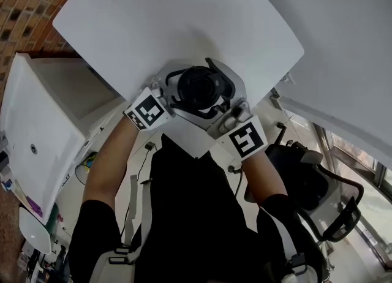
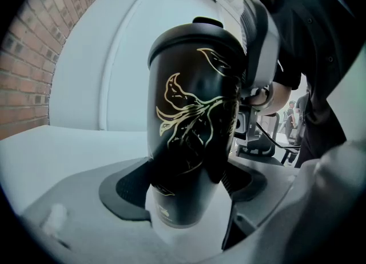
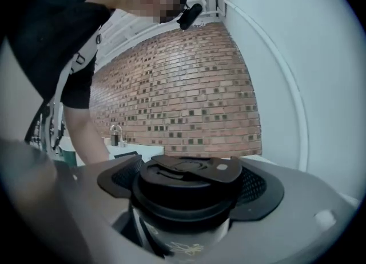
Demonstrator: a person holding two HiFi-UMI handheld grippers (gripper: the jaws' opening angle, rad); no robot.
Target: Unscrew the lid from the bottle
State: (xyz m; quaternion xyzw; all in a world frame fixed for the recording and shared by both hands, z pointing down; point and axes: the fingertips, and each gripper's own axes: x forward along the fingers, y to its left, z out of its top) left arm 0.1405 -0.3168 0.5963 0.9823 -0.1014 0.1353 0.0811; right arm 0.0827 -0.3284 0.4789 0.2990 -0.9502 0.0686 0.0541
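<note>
Bottle point(image 2: 194, 126) is held at the near corner of the white table point(image 1: 184, 24), with the left gripper point(image 2: 189, 186) clamped on its body and the right gripper point(image 3: 186, 186) closed around the lid point(image 3: 183, 177). Table surface spreads wide beyond both grippers. Brick wall point(image 3: 183, 86) stands behind, and a chair point(image 1: 324, 196) sits close by the person's right arm.

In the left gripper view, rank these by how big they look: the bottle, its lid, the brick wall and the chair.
1. bottle, largest, but it sits right at the camera
2. brick wall
3. lid
4. chair, smallest, partly hidden and far behind, so only its look is small
</note>
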